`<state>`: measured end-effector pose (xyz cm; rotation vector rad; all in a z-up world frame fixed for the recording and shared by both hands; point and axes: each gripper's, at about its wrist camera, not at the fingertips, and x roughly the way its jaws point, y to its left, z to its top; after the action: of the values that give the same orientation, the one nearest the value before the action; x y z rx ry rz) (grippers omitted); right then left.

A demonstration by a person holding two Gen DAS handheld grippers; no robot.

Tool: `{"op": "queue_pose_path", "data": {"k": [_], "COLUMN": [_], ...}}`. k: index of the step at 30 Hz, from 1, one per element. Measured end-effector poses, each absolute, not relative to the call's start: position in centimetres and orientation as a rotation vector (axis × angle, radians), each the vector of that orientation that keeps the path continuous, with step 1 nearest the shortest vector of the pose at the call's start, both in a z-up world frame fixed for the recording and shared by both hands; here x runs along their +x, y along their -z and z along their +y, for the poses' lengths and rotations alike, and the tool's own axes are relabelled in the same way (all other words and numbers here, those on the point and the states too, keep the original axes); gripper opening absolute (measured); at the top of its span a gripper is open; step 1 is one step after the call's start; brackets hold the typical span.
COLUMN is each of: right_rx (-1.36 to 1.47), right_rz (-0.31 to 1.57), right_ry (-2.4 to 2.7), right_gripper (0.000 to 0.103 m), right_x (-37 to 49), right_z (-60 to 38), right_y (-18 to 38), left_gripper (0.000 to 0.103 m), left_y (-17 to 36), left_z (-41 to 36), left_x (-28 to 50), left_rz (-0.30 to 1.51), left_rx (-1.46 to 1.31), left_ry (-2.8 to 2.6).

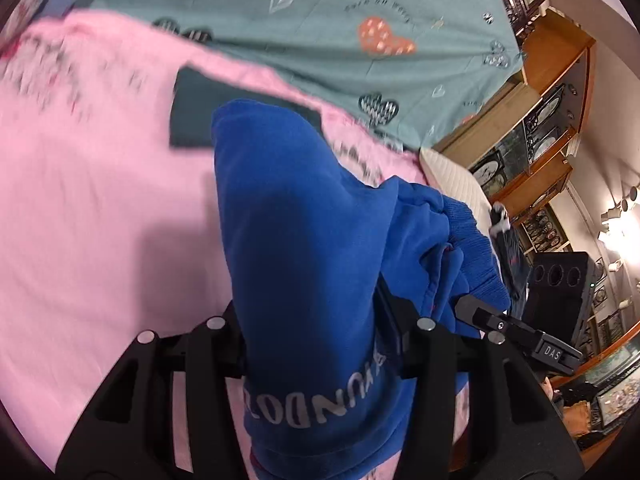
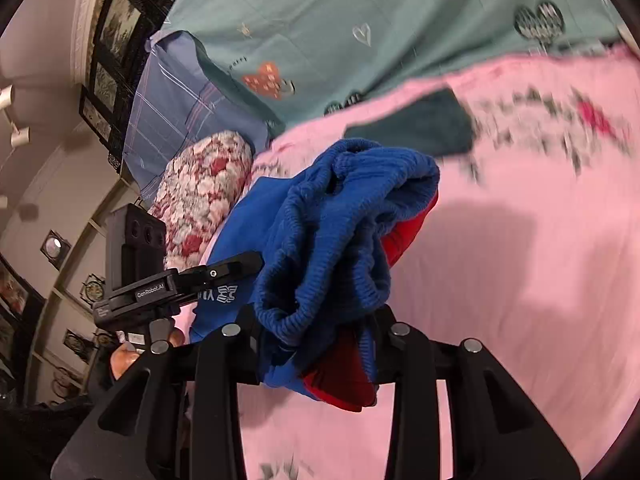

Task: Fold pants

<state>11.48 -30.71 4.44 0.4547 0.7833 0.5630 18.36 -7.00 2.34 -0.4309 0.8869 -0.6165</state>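
Blue pants [image 1: 296, 216], red-lined, seemingly bunched, grasped by left gripper [image 1: 320, 344] and right gripper [image 2: 316, 344] fingers.

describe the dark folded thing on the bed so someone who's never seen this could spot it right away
Start at the pink sheet covering the near part of the bed, below the teal heart-print cover. Near its far edge, just beyond the blue pants lifted in the claws, lies a dark teal folded cloth. It is the only flat, plain dark patch on the pink; everything around it is patterned or bright.
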Motion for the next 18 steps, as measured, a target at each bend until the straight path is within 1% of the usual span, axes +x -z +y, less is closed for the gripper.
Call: {"op": "queue_pose_path", "data": {"k": [3,5,7,9,10,11,13,14,15,18], "right_rx": [0.407,0.381,0.387,0.377,0.361,0.363,0.384,0.418,0.429,0.395], "right_rz": [0.725,0.695,0.675,0.667,0.696,0.744,0.849,0.849,0.830,0.780], "right_ry": [-0.547,-0.535,-0.511,-0.448,-0.363,-0.293,-0.157,-0.135,-0.139,-0.156], "right_gripper": [0.035,0.035,0.038,0.057,0.068,0.068,0.068,0.068,0.068,0.068], "right_x": [16.0,19.9,24.4,29.5,32.6,34.5,37.0,36.7,35.9,31.8], "right_z": [-30.2,-29.9,-29.9,-30.1,-30.5,-30.7,-32.0,-32.9,-33.3,-33.7], "right_y": [-7.8,-9.4,-9.8,-8.6,-6.8,-4.8,-0.7,0.7,1.1,0.7], "left_gripper": [0.052,0.052,0.057,0.089,0.090,0.090,0.087,0.088,0.089,0.091], "left_y": [-5.8,-6.6,-6.7,-4.6,-3.0,-0.7,3.5,4.5,4.9,3.7], "left_z": [-7.4,-7.2,-7.0,-7.8,-8.2,-8.0,-6.7,-5.7,-4.2,-2.0], "left_x": [23.4,27.0,31.7,37.3,39.6,41.8,44.4,44.6,43.8,40.5], "left_rz": [0.816,0.802,0.784,0.803,0.816,0.854,0.995,1.025,1.006,0.958], "left_rx": [-0.398,-0.402,-0.414,-0.354,-0.313,-0.270,-0.216,-0.243,-0.315,-0.296], "left_ry": [0.594,0.575,0.543,0.507,0.454,0.383,0.264,0.244,0.271,0.227]}}
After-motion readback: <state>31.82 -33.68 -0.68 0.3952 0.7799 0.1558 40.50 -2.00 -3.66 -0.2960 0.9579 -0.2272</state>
